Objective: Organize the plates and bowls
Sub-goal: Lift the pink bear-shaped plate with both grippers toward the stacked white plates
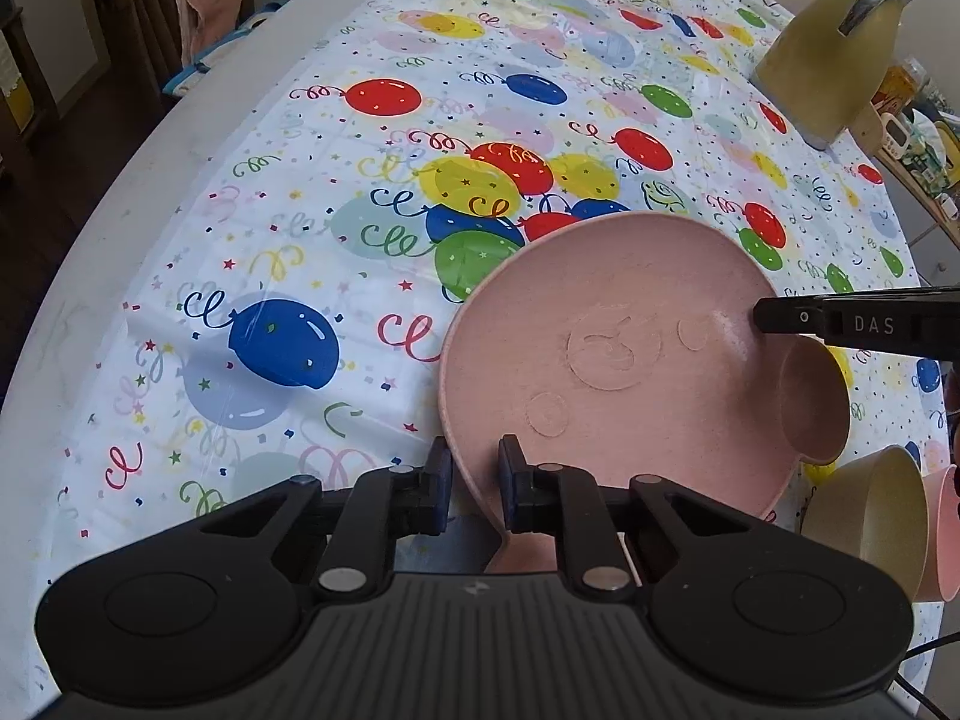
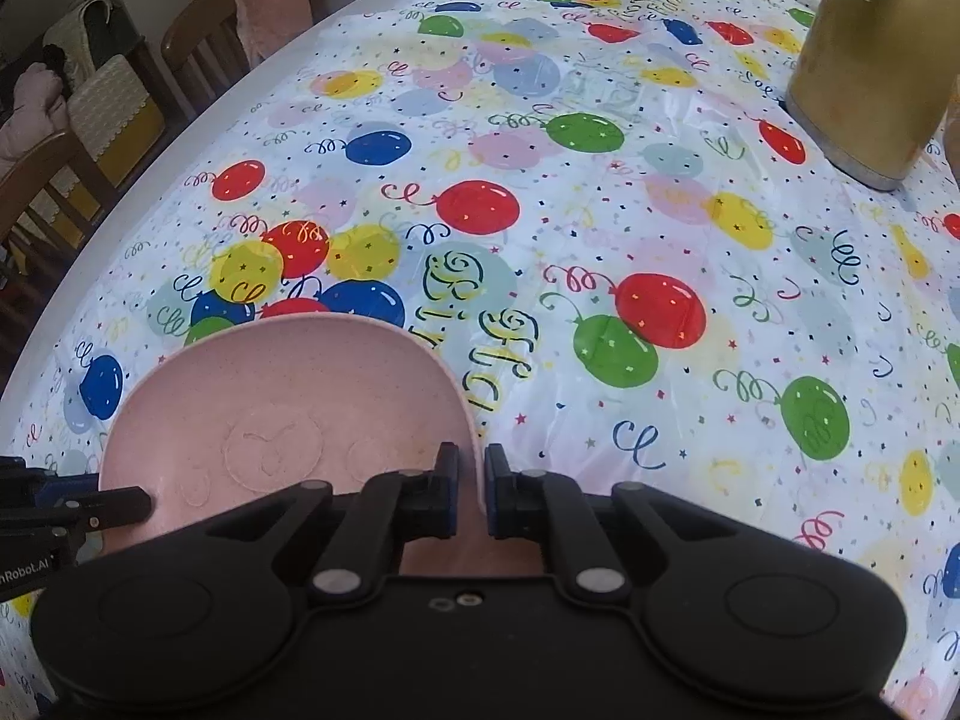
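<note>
Gripping the pink plate (image 1: 630, 360) on the balloon tablecloth (image 1: 300, 240), left gripper (image 1: 475, 483) and right gripper (image 2: 469, 483) clamp opposite rims; next, probably a level joint lift toward the bowls (image 1: 870, 510) beside it.

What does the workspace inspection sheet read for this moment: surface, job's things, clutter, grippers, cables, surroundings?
Surface: round table under a balloon-print tablecloth.
Job's things: pink mouse-shaped plate held by its rim; beige bowl and pink bowl nested on their sides at the right edge of the left wrist view.
Clutter: yellow-green jug far right; small packages behind it, unclear.
Grippers: left gripper shut on the plate's near-left rim; right gripper shut on its right rim.
Cables: thin dark cable by the left gripper.
Surroundings: wooden chairs, one with a pink cloth draped over it.
</note>
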